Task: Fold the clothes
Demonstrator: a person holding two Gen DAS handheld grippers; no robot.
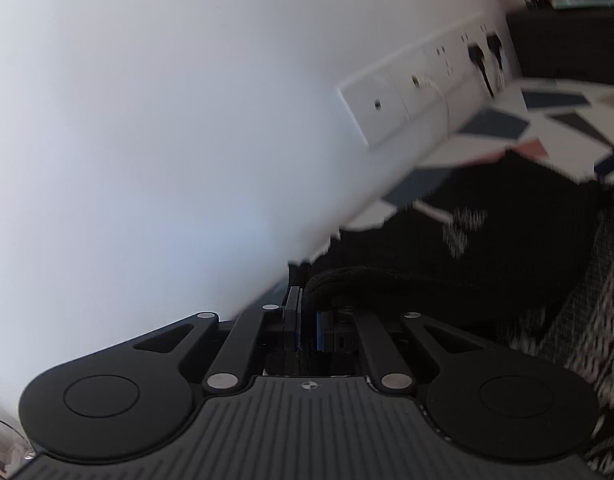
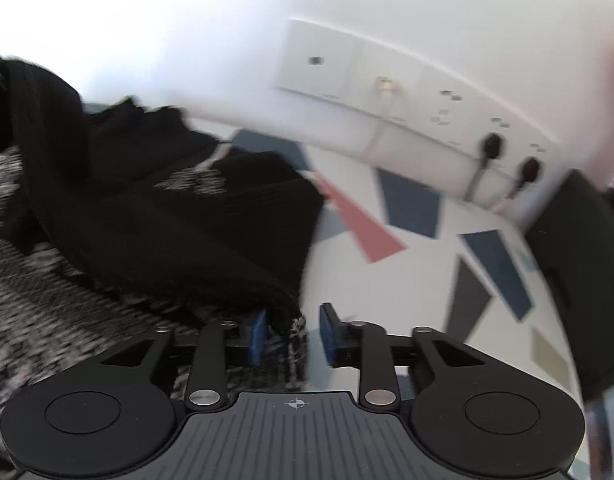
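A black knit sweater with black-and-white speckled panels (image 1: 487, 248) lies on a patterned surface. My left gripper (image 1: 307, 320) is shut on a thick black edge of the sweater and holds it lifted near the white wall. In the right wrist view the same sweater (image 2: 167, 216) spreads across the left side. My right gripper (image 2: 293, 332) is open, its blue pads apart, with a corner of the sweater lying between them, not pinched.
A white wall with a row of socket plates (image 2: 387, 84) stands just behind, with two black plugs (image 2: 493, 146) in it. The surface is white with blue, pink and grey shapes (image 2: 367, 224). A black box (image 2: 579, 248) stands at the right.
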